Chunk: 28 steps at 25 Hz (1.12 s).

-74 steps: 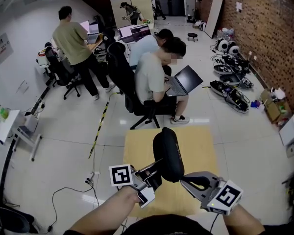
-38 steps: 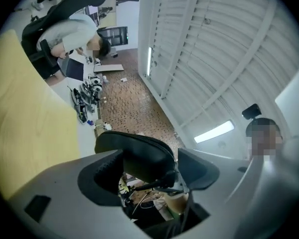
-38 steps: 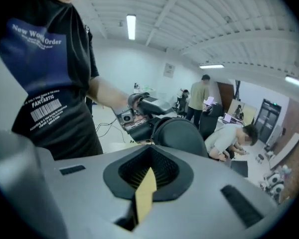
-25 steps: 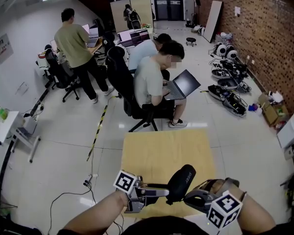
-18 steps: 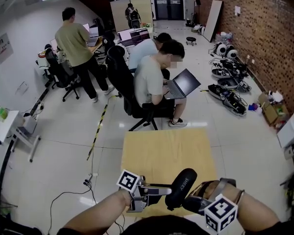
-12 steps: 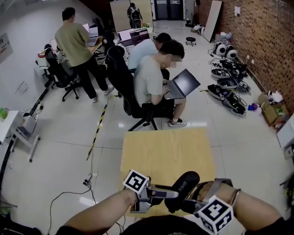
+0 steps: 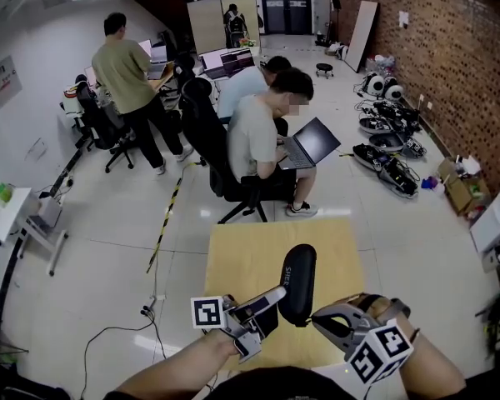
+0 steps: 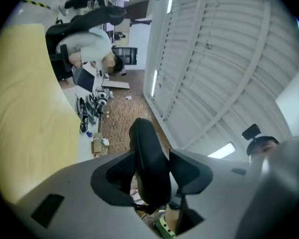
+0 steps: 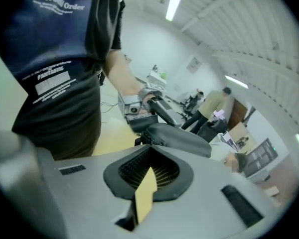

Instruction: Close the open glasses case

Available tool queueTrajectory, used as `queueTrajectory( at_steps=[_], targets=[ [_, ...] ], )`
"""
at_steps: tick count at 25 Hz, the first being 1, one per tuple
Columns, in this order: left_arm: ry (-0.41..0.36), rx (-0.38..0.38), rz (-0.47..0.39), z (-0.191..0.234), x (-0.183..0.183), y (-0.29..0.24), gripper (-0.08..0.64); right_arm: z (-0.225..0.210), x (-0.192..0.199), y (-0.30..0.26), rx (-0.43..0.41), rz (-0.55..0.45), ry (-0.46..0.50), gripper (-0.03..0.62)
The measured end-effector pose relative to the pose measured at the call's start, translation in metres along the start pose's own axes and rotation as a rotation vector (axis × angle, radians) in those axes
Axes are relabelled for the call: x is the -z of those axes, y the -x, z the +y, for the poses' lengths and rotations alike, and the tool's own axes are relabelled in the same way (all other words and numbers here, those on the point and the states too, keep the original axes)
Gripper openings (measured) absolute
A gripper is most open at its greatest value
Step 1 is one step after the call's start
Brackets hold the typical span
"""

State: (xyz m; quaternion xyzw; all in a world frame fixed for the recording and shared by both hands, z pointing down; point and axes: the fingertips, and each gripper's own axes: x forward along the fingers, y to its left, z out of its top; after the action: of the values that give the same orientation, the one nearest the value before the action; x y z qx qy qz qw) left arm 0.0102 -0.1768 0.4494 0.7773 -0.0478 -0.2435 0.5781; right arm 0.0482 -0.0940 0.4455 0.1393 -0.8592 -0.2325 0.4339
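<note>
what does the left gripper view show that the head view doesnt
Only the left gripper view: the ceiling light strip, and up close the left gripper pressing both sides of the glasses case, its jaws having just been closing. Only the head view: the two marker cubes and the person's forearms. Both: the black case, the left gripper and the wooden table.
</note>
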Motion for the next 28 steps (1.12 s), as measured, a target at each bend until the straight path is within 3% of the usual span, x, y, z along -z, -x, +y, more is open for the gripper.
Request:
queueTrajectory(
  at_steps=[3,6,8,11,14,16,18,24,28],
  targets=[
    [-0.014,0.020,-0.122,-0.011,-0.016,-0.005,0.199,0.000,-0.011,-0.011,0.075,-0.026,-0.103,-0.015],
    [-0.046,0.045,-0.119,-0.017,-0.016,-0.011,0.183,0.007,-0.022,-0.018,0.072,-0.053,-0.122,-0.015],
    [-0.031,0.099,-0.041,-0.022,-0.008,-0.012,0.184,0.013,-0.026,-0.011,0.017,-0.093,-0.089,-0.015],
    [-0.006,0.173,0.165,-0.029,0.019,-0.011,0.186,0.033,-0.031,0.010,-0.149,-0.158,0.056,-0.015],
    [0.012,0.187,0.333,-0.024,0.043,-0.006,0.202,0.046,-0.029,0.027,-0.282,-0.168,0.190,-0.015],
    [0.008,0.198,0.402,-0.021,0.052,-0.003,0.249,0.049,-0.033,0.036,-0.346,-0.197,0.223,-0.015],
    [-0.005,0.223,0.447,-0.022,0.059,0.000,0.329,0.051,-0.041,0.044,-0.393,-0.242,0.225,-0.015],
    [0.045,0.282,0.477,-0.031,0.072,-0.003,0.442,0.064,-0.055,0.045,-0.452,-0.276,0.282,-0.015],
    [0.055,0.294,0.490,-0.032,0.074,0.000,0.453,0.066,-0.053,0.044,-0.446,-0.230,0.366,-0.015]
  ],
)
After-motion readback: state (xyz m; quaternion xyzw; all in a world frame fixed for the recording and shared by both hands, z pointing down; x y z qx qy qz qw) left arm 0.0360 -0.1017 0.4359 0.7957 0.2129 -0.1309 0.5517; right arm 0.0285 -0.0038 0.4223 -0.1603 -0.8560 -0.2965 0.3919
